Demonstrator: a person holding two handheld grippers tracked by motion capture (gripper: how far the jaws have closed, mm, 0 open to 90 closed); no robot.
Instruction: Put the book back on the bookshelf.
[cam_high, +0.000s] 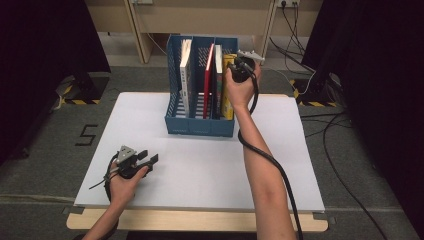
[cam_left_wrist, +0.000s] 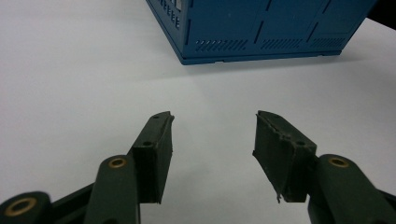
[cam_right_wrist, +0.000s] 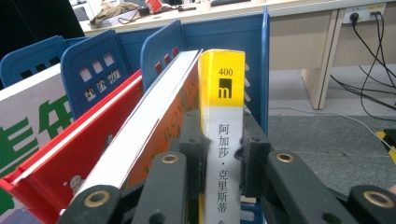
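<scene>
A blue file rack (cam_high: 200, 125) stands at the middle back of the white table (cam_high: 200, 170). It holds a white book (cam_high: 185, 75), a red book (cam_high: 208, 80), a dark book (cam_high: 218, 75) and a yellow book (cam_high: 228, 102) at its right end. My right gripper (cam_high: 239, 70) reaches down from above, and in the right gripper view it (cam_right_wrist: 223, 154) is shut on the upright yellow book's spine (cam_right_wrist: 224, 93). My left gripper (cam_high: 149, 156) rests low at the table's front left. In the left gripper view it (cam_left_wrist: 212, 140) is open with nothing between its jaws.
The rack's front wall (cam_left_wrist: 261, 28) stands a short way ahead of the left gripper. A book with white page edges (cam_right_wrist: 144, 126) leans against the yellow one, beside the red book (cam_right_wrist: 70, 158). Cables (cam_high: 345, 140) lie on the floor at the right.
</scene>
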